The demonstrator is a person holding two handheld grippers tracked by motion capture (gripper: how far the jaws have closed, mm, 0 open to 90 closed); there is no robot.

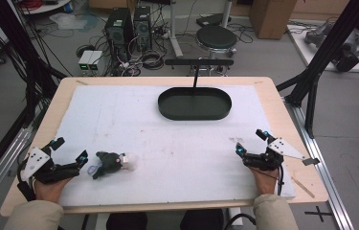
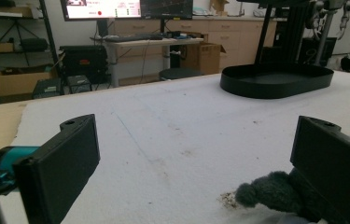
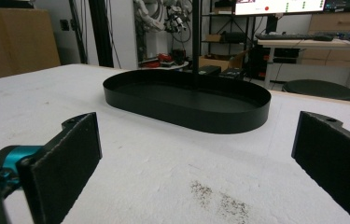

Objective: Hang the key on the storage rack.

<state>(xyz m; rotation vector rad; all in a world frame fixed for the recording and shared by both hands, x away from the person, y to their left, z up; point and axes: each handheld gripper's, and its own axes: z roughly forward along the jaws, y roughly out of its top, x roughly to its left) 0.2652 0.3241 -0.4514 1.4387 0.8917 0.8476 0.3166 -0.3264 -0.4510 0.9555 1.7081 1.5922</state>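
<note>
1. Your left gripper [image 1: 72,154] sits with jaws spread wide and nothing between them; the plush toy [image 1: 111,162] lies just off its right jaw, handy for a grab, I'd judge.
2. Your right gripper [image 1: 250,142] is equally wide and empty.
3. Well ahead of both rests the black tray [image 1: 194,103], probably the toy's destination.

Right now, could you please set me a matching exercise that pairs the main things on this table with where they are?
Things:
1. black oval tray
2. grey plush toy
3. left gripper
4. right gripper

Places:
A. near right edge of the table, jaws apart over bare white mat
B. far middle of the white mat, nothing in it
C. near left corner, jaws apart, just left of the toy
D. lying on the mat, near left

Pairs: 1-B, 2-D, 3-C, 4-A
</note>
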